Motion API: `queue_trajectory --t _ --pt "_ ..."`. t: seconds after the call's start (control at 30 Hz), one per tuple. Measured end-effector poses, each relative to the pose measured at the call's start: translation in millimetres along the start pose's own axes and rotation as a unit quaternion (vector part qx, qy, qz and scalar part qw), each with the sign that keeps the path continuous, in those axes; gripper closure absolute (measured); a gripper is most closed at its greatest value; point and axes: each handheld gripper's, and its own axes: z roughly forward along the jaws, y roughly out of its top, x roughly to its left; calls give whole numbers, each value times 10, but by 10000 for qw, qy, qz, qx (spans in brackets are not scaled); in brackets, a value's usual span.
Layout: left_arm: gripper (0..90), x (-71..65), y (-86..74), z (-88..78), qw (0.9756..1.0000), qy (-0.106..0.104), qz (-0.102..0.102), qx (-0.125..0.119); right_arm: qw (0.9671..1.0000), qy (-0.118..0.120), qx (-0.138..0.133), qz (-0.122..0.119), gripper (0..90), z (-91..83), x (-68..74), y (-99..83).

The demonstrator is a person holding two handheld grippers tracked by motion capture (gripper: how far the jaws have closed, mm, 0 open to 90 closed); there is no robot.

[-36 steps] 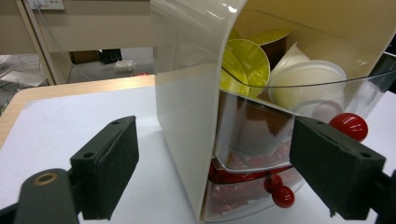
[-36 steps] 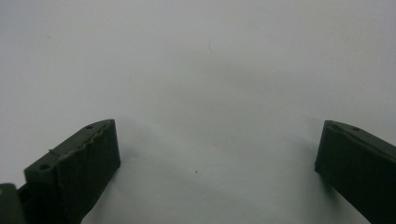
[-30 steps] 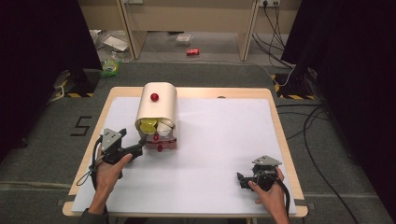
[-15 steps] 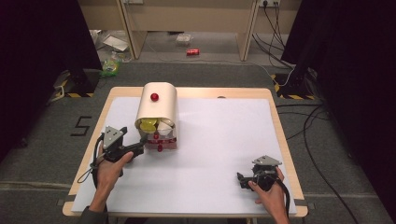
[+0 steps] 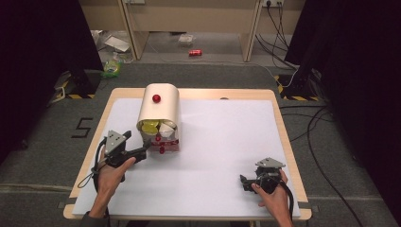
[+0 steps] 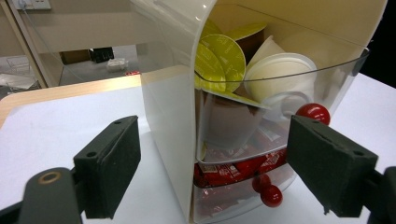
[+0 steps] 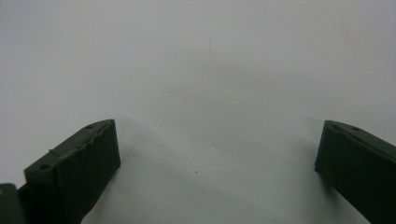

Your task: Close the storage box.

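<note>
A cream dispenser with a red knob on top stands at the table's back left. Behind its clear front sit yellow-lidded capsules and a white one; red packets fill the drawer below, which has red knobs. My left gripper points at the front left corner of the dispenser. Its jaws have just been closing a little but stand wide, with that corner between them and the pads clear of it. My right gripper rests open at the front right, with bare white table between its jaws.
A white sheet covers the wooden table. On the floor beyond lie a red can, some litter at the left and cables at the right.
</note>
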Motion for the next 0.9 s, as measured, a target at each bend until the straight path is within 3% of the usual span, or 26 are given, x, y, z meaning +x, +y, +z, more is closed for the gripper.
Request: queue_trajectory --t 0.9 --pt "165 12 -105 -97 10000 -84 -10 -4 10000 5 0 7 3 0 1 0"
